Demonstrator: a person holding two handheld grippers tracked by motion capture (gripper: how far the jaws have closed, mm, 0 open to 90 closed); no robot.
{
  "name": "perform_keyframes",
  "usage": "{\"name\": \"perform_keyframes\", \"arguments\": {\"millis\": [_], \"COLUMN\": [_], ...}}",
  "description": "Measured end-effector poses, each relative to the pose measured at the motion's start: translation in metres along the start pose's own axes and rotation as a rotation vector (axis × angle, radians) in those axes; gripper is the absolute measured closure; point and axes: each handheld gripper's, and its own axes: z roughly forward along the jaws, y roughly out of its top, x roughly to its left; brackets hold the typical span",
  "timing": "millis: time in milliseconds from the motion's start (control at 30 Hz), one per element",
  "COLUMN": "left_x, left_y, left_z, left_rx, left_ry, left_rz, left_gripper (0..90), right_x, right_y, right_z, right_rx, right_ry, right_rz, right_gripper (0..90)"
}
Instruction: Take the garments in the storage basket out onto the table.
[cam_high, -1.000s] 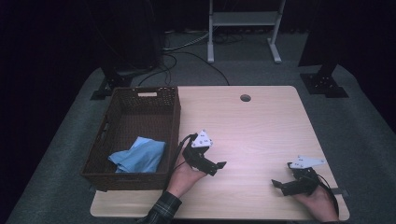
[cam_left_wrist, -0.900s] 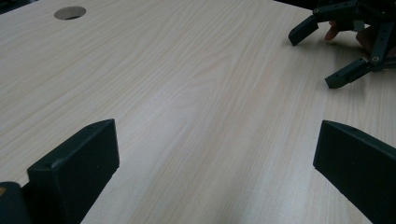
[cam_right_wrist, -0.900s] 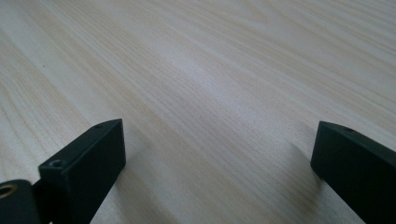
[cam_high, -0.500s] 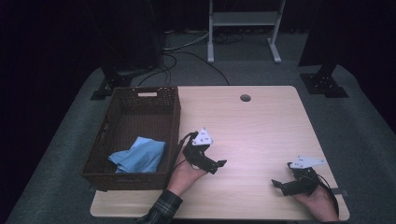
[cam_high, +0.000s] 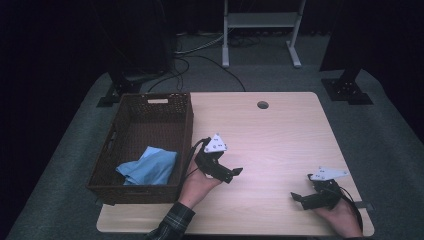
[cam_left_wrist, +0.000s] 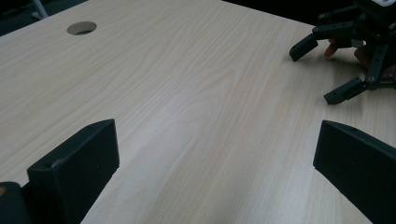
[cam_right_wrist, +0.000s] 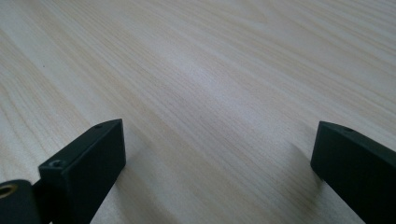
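My left gripper (cam_high: 234, 175) hovers low over the wooden table (cam_high: 280, 135), just right of the wicker basket (cam_high: 186, 130), held by a hand in a plaid sleeve. Its jaws stand wide apart with only bare wood between them, so the left gripper (cam_left_wrist: 212, 140) is open. My right gripper (cam_high: 297, 198) rests near the table's front right corner, pointing left. In its own view the right gripper (cam_right_wrist: 217, 135) is open over bare tabletop. The left gripper view also catches the right gripper (cam_left_wrist: 341, 60) at upper right, jaws apart.
A crumpled blue cloth (cam_high: 150, 165) lies in the near end of the dark basket at the table's left side. A round cable hole (cam_high: 262, 105) sits near the far edge, also seen as the hole (cam_left_wrist: 81, 28). Stands and cables are on the floor beyond.
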Motion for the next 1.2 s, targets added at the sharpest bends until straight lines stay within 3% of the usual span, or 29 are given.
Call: {"name": "perform_keyframes", "arguments": {"millis": [1200], "left_x": [0.005], "left_y": [0.018], "left_z": [-0.013], "left_rx": [-0.029], "left_ry": [0.008], "left_rz": [0.012], "left_gripper": [0.0], "right_x": [0.000], "right_y": [0.000], "right_z": [0.000], "right_rx": [0.000], "right_ry": [0.000], "right_rz": [0.001], "right_gripper": [2.1]}}
